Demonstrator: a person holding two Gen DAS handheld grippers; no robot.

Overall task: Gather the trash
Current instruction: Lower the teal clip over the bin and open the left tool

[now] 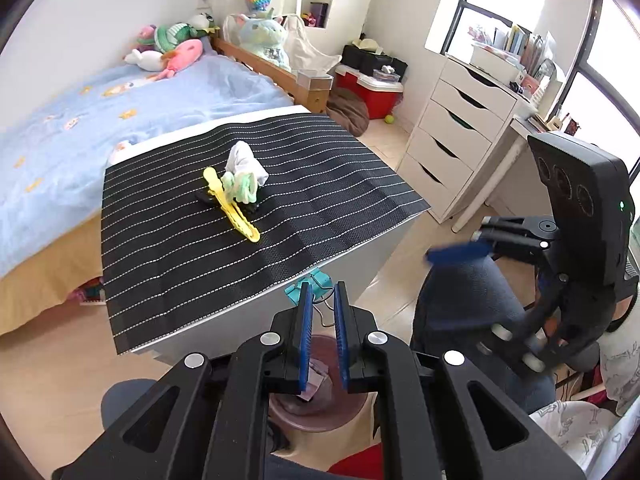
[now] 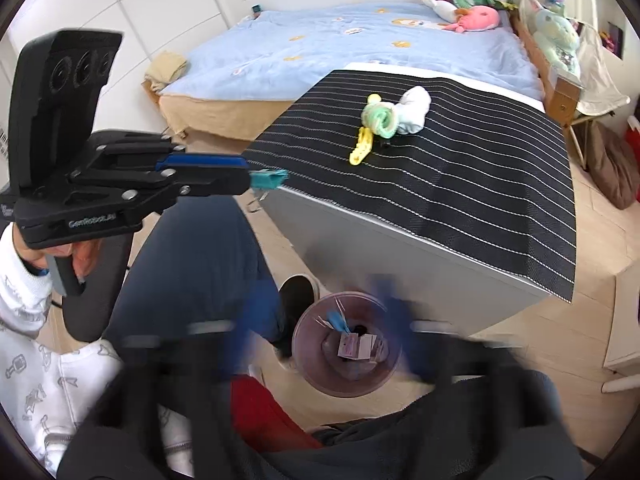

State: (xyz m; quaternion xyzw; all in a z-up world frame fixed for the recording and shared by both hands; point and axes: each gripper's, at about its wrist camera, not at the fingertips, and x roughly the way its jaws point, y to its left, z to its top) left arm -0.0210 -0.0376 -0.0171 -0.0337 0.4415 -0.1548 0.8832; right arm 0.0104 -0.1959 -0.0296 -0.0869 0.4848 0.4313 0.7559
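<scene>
Your left gripper (image 2: 260,178) is clamped on a teal binder clip (image 2: 269,179), held just off the near edge of the table (image 2: 400,240), so the clip is already lifted clear and ready to go to the bin. The pink trash bin (image 2: 298,344) stands on the floor just beside the table front, near your shoe (image 2: 296,290), and it has already some pieces inside: a teal clip (image 2: 335,319) and small folded papers (image 2: 360,346). I think it is placed there so both hands can drop w/o much travel. Your right gripper (image 2: 320,320) hangs above the bin w/ jaws wide apart and nothing between them; it is very blurred in the right wrist view, so no more detail about it. On the striped mat (image 1: 200,264) remain a yellow hair clip (image 1: 232,206), a green-white scrunchie (image 1: 240,188), a white cloth ball (image 1: 244,162) and something small and black under them; which of these counts as trash I cannot tell. Both grippers point steeply down and forward, the left one at about table-edge height, its handle gripped in your fist (image 2: 52,258) beside your knee, approx. over your thigh, not yet over the bin.
</scene>
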